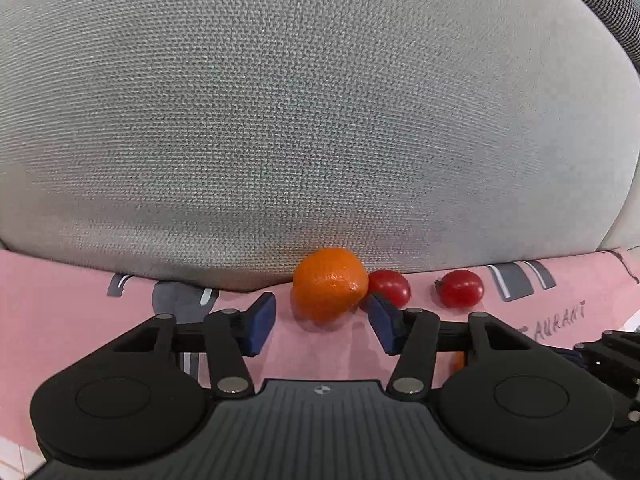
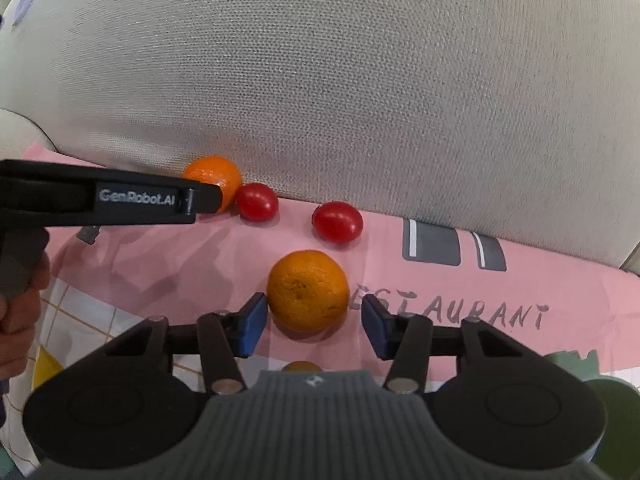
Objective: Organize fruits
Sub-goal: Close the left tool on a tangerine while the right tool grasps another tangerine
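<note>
In the left wrist view an orange mandarin point(image 1: 330, 283) lies on a pink printed cloth point(image 1: 60, 296) against a grey cushion. My left gripper point(image 1: 322, 322) is open, its blue pads just short of the mandarin on either side. Two red cherry tomatoes point(image 1: 390, 287) point(image 1: 461, 288) lie to its right. In the right wrist view my right gripper point(image 2: 314, 326) is open around a second mandarin point(image 2: 307, 290), pads apart from it. The far mandarin point(image 2: 216, 176), both tomatoes point(image 2: 257, 201) point(image 2: 337, 221) and the left gripper body point(image 2: 136, 199) show beyond.
A grey woven cushion point(image 1: 304, 112) rises right behind the fruit. Another orange fruit point(image 2: 301, 367) peeks out under my right gripper. A green object point(image 2: 616, 408) sits at the lower right. The right gripper's linkage point(image 1: 608, 356) shows at the left view's right edge.
</note>
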The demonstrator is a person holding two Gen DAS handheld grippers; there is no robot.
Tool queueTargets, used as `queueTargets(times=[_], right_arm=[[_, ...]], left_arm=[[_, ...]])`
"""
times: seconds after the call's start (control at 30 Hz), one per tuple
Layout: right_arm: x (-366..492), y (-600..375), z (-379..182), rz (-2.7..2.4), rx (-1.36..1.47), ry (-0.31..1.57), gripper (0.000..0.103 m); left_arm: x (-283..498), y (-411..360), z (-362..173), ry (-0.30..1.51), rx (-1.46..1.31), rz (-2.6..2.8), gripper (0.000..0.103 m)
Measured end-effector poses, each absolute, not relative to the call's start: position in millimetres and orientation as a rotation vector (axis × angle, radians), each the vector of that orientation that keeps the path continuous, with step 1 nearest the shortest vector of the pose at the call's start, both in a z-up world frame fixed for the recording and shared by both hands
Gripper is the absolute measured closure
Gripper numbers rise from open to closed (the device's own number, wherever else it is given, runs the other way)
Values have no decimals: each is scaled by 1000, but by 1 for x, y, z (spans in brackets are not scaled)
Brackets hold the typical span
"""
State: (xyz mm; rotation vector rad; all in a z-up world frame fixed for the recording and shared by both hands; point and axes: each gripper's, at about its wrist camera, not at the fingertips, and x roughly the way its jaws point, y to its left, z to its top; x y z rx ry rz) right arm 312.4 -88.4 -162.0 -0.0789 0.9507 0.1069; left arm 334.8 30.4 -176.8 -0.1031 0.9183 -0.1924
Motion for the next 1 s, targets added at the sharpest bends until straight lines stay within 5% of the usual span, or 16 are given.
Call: queueTargets(times=[0.23, 0.5, 1.0], right_arm=[[316, -89, -166, 128, -57, 968, 59], [315, -91, -165, 137, -36, 968, 61], [288, -95, -130, 187, -21, 893, 61]], left_arm=[[347, 28, -181, 929, -112, -208, 42], [351, 25, -183, 950, -132, -219, 56], [301, 52, -125, 901, -169, -198, 57]])
